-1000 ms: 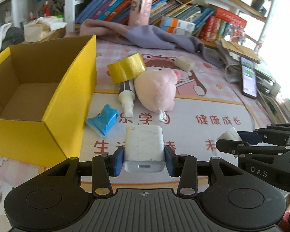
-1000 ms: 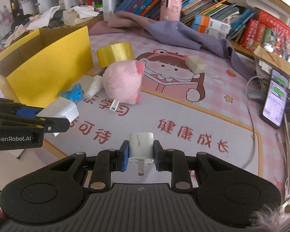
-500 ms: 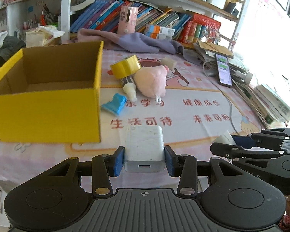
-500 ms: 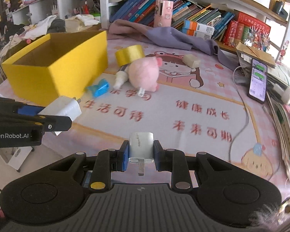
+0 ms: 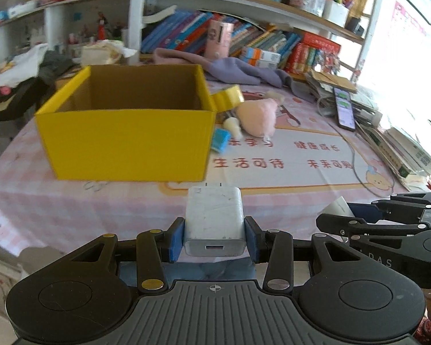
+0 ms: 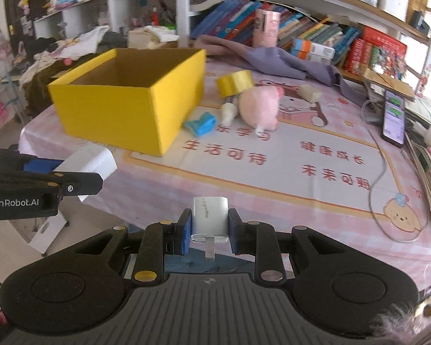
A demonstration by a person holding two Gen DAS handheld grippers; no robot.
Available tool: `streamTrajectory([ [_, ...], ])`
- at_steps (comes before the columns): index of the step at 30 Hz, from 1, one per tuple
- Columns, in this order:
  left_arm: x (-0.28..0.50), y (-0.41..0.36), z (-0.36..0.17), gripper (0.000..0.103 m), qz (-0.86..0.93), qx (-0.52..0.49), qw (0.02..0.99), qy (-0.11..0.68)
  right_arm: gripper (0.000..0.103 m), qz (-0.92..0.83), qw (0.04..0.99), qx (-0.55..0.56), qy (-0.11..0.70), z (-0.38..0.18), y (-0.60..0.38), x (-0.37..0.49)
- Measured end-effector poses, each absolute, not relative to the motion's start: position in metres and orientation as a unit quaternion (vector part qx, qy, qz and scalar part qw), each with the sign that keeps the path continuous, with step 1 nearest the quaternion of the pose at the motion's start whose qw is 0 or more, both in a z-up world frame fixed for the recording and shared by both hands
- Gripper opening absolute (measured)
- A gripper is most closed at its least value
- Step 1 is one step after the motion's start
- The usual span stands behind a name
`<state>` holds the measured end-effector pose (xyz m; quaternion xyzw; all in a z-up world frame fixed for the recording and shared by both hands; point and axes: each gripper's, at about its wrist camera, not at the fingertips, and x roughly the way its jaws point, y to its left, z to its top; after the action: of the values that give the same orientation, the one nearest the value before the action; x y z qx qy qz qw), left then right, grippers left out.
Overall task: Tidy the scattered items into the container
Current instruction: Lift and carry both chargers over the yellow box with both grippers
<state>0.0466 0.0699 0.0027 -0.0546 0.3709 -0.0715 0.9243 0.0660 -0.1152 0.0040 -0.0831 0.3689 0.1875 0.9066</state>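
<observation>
Left tool (image 5: 214, 237) clamps large charger (image 5: 214, 221); right tool (image 6: 210, 231) clamps small charger (image 6: 210, 215).

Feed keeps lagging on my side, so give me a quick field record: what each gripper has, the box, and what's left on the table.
left gripper: shut on large white charger
right gripper: shut on small white plug
yellow box: open; floor hidden from both views
on the table: gold tape roll, pink plush, blue item, white bottle, pale block
</observation>
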Motion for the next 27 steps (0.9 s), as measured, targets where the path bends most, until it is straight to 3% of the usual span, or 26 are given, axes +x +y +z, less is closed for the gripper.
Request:
streamTrajectory([
  [27,0.009,0.115,0.002,0.041,-0.008,-0.073,0.924,0.375,0.024,0.270,0.882,-0.104,0.371,0.001,-0.064,0.042],
])
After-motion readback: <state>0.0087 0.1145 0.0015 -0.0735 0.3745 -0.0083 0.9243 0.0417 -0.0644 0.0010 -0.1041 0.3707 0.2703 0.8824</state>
